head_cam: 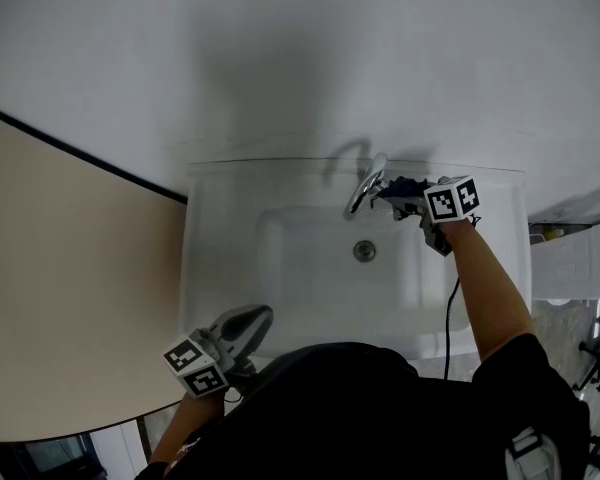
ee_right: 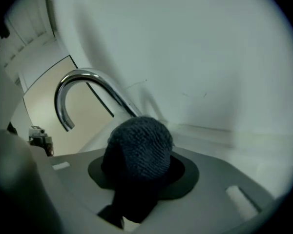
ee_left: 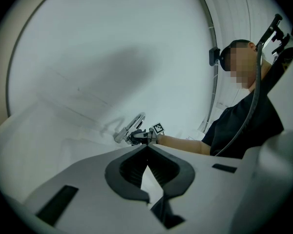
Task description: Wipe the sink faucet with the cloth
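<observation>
We're mid-wipe, as far as we can judge. The right claw (head_cam: 398,192) is clamped on a bunched-up dark blue knitted cloth (ee_right: 139,143), jaws spread fairly wide round the wad. It's up at the curved chrome faucet (head_cam: 366,186) on the back edge of the white ceramic sink (head_cam: 205,268). The cloth sits low on the faucet's right side and looks pressed to the stem, though we can't swear it's touching. The arched spout rises up and left of the wad, so we'd guess that bit's left to do. The left claw (ee_left: 146,147) is fully closed, holding nothing, parked at the sink's front-left corner.
</observation>
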